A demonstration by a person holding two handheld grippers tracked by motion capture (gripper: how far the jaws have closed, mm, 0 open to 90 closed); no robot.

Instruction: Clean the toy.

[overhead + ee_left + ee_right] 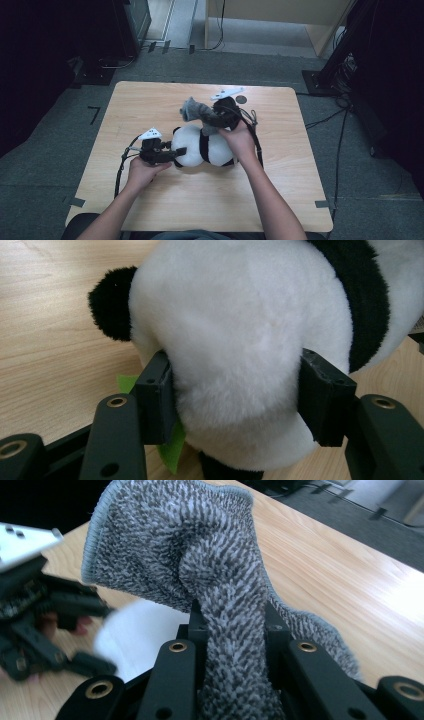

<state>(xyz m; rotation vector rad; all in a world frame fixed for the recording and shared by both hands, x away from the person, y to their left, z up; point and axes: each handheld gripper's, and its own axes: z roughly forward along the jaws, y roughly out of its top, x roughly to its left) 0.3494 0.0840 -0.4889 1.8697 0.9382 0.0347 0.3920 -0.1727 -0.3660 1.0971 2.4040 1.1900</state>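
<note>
On a pale wooden table (150, 200) ringed by grey carpet, the left gripper (176, 151) clamps a plush panda (205, 146) lying at mid-table, while beyond it the right gripper (212, 120) pinches a grey cloth (192, 109) aloft.

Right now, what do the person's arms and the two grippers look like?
Both forearms are bare, no sleeves visible. The left gripper and right gripper are black with blocky jaws and brass-ringed holes; each carries a pale three-cornered plate on top and trails a black cable.

bare table (150, 205) all round, plush panda (205, 145) blocking the centre
</note>
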